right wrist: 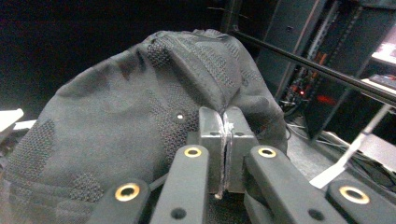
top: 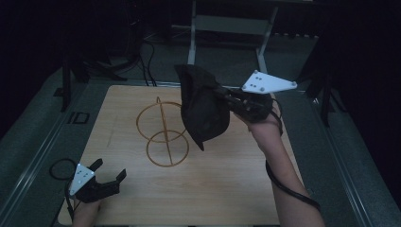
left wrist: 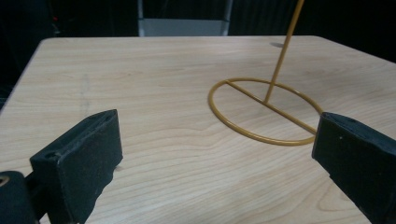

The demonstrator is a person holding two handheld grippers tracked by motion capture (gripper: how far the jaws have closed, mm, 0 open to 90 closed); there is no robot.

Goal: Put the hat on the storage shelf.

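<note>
The wooden surface (top: 227, 189) carries a gold wire stand (top: 163, 130). Above and just right of the stand hangs a black cap (top: 203, 106), likely soft and light, pinched at a fabric fold by the clamped right gripper (right wrist: 225, 140). The left gripper (top: 109, 171) rests near the stand, jaws apart.

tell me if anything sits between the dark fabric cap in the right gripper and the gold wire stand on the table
Nothing visible does. The right gripper holds the dark fabric cap in the air just beside the top ring of the gold wire stand, with open space between them. The left gripper rests open near the table's front-left corner.
</note>
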